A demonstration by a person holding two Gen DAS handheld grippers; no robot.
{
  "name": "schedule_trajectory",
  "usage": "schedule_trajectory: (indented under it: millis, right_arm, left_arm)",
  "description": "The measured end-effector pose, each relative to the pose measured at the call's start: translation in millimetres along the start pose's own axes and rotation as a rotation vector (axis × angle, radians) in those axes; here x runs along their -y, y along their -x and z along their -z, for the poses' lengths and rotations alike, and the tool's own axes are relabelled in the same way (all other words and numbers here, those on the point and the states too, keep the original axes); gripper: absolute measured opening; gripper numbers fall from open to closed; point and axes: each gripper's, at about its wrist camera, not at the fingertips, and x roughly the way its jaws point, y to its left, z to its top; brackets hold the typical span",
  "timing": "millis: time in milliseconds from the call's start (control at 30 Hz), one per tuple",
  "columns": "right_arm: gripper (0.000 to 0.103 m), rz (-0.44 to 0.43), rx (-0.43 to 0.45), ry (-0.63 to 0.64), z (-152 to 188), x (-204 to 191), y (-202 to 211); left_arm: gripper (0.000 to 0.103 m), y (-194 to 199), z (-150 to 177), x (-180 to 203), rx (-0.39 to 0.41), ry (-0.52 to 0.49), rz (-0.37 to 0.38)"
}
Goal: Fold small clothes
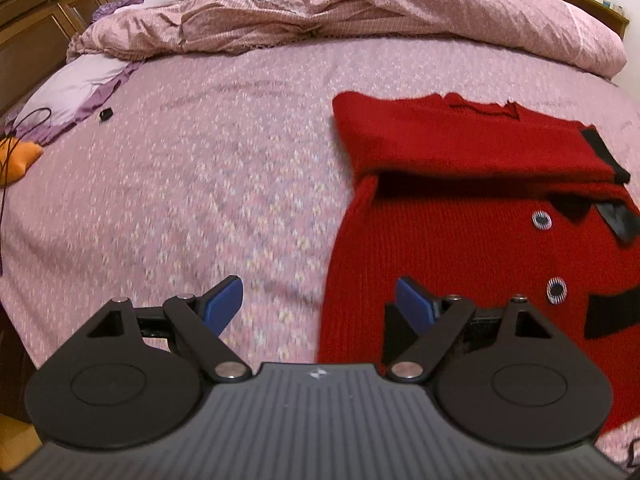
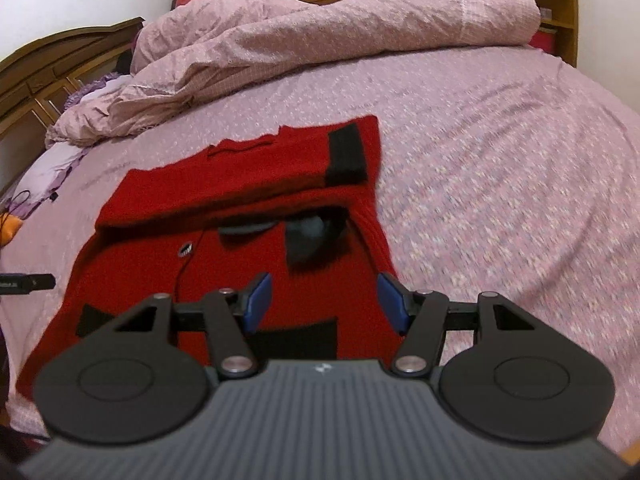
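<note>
A red knitted sweater (image 1: 460, 200) with black trim and round buttons (image 1: 542, 220) lies flat on the pink bed sheet (image 1: 200, 160). One sleeve is folded across its chest, its black cuff (image 2: 346, 154) at the right side. My left gripper (image 1: 320, 304) hovers open and wide at the sweater's left edge, with one blue pad over the sheet and the other over the knit. Above the lower right part of the sweater (image 2: 240, 184), my right gripper (image 2: 324, 300) stands open. Nothing is pinched between its blue pads (image 2: 390, 304).
A rumpled pink duvet (image 1: 360, 12) is heaped along the far side of the bed. A lilac pillow (image 1: 76, 88), an orange item (image 1: 20, 156) with a black cable and a small black object (image 1: 106, 114) lie at the left. A wooden headboard (image 2: 60, 64) stands behind.
</note>
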Motion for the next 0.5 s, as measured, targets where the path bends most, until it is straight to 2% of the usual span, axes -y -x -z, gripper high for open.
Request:
schedule_trajectory:
  millis: [500]
  right_arm:
    - [0.06, 0.094, -0.055, 0.015, 31, 18, 15]
  left_arm:
    - [0.087, 7, 49, -7, -0.104, 0.027, 0.019]
